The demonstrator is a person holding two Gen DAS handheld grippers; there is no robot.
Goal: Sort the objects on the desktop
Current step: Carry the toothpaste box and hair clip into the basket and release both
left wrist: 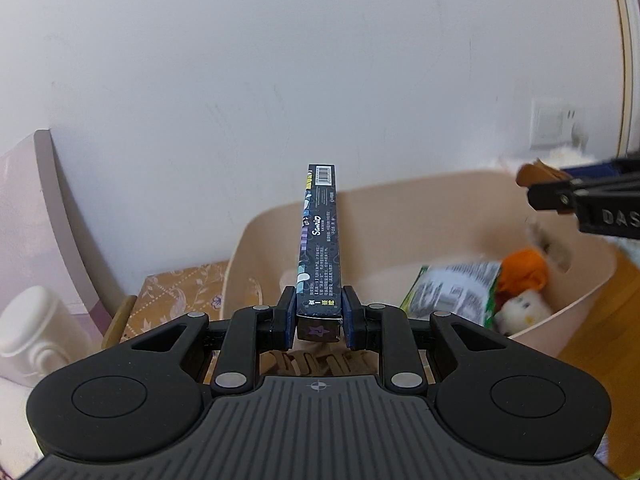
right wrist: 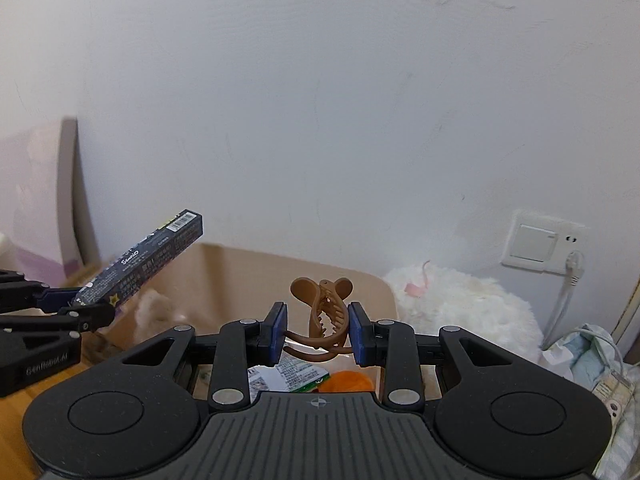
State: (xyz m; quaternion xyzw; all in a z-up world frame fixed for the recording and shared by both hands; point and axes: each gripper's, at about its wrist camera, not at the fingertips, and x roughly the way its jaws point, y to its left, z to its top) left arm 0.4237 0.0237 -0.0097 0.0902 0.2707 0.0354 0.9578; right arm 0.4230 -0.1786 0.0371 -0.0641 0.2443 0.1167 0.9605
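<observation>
Box (left wrist: 319,240) looks light and stiff; your left gripper (left wrist: 319,316) pinches its end. Your right gripper (right wrist: 319,330) holds the bumpy hair clip (right wrist: 325,312).

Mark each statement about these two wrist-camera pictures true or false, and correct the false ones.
1. The left claw grips a long dark box by one end. True.
2. The right claw is empty. False: it is shut on a brown hair clip.
3. The beige bin already holds an orange plush toy and a printed snack packet. True.
4. The wall socket has nothing plugged in. False: a white plug and cable hang from it.
5. The hair clip lies at the bottom of the bin. False: it is held above the bin.
</observation>
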